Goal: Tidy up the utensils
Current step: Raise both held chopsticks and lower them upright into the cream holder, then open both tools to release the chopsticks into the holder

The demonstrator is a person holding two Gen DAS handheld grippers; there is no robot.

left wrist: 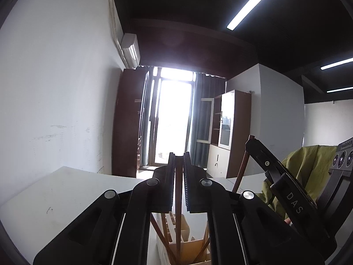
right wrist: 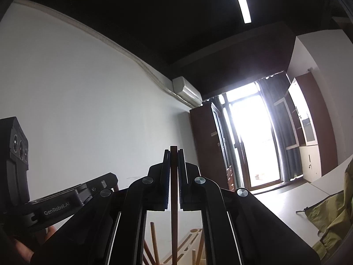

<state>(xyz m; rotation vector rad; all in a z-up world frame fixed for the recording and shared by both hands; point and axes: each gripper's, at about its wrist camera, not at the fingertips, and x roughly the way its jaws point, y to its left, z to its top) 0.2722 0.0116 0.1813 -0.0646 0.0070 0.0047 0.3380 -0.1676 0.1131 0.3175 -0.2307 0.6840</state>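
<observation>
My left gripper [left wrist: 179, 158] is shut on a dark wooden chopstick [left wrist: 178, 190] that hangs down between its fingers toward a light wooden utensil holder [left wrist: 189, 249] below, where several other wooden sticks stand. My right gripper [right wrist: 173, 152] is shut on another brown wooden chopstick [right wrist: 173, 198], held upright over the same slotted wooden holder [right wrist: 187, 243]. The right gripper also shows in the left wrist view [left wrist: 250, 142], still holding its stick [left wrist: 241, 172]. The left gripper's body shows at the left of the right wrist view [right wrist: 66, 201].
A white table [left wrist: 66, 198] carries the holder. An olive-green cloth [left wrist: 308, 167] lies to the right; it also shows in the right wrist view [right wrist: 331, 216]. Beyond are a white wall, a bright window door [left wrist: 172, 119] and wooden cabinets [left wrist: 231, 132].
</observation>
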